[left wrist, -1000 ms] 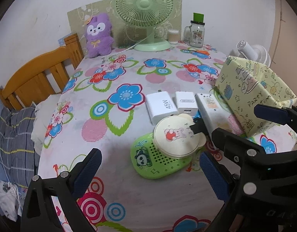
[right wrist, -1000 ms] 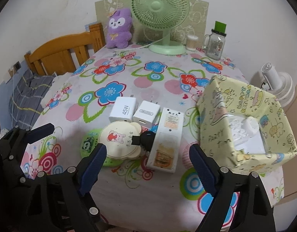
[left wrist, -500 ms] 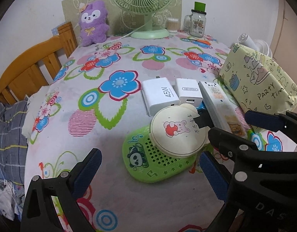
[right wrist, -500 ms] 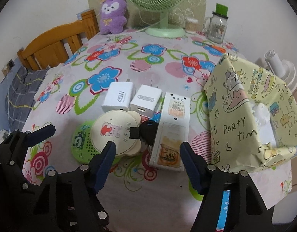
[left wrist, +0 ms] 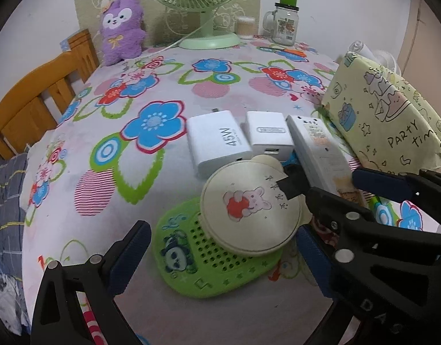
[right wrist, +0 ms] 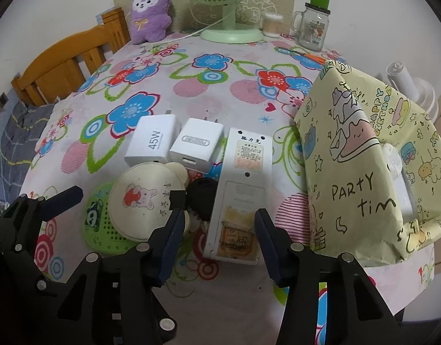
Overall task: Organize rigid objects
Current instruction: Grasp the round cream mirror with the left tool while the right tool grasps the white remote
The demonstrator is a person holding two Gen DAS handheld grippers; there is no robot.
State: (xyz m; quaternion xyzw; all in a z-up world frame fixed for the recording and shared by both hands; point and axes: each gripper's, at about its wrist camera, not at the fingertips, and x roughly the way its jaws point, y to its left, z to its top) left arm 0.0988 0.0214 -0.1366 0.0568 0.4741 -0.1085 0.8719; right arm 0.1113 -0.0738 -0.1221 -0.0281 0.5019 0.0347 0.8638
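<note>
The long white charger block (right wrist: 240, 192) lies flat on the floral tablecloth (right wrist: 191, 86), right of the other items and just left of the yellow paper-wrapped box (right wrist: 364, 158). Its near end sits between the blue pads of the right gripper (right wrist: 217, 240), whose jaws have just been closing and now flank it narrowly; whether the pads press its sides cannot be told. The label print on the block is too small to read.

To its left a black object (right wrist: 201, 194) is largely hidden behind the round cream case (right wrist: 143, 198), which overlaps a green perforated panda piece (left wrist: 209, 256). Farther back lie a white 45W adapter (right wrist: 153, 141) and a smaller white adapter (right wrist: 196, 145), side by side.

The left gripper (left wrist: 220, 256) stands wide apart, empty, above the green piece.

Inside the box, only white shapes show. At the far edge, the green fan (right wrist: 229, 5) is cut off at the top, beside a purple plush (right wrist: 150, 8) and a glass jar (right wrist: 312, 26).
</note>
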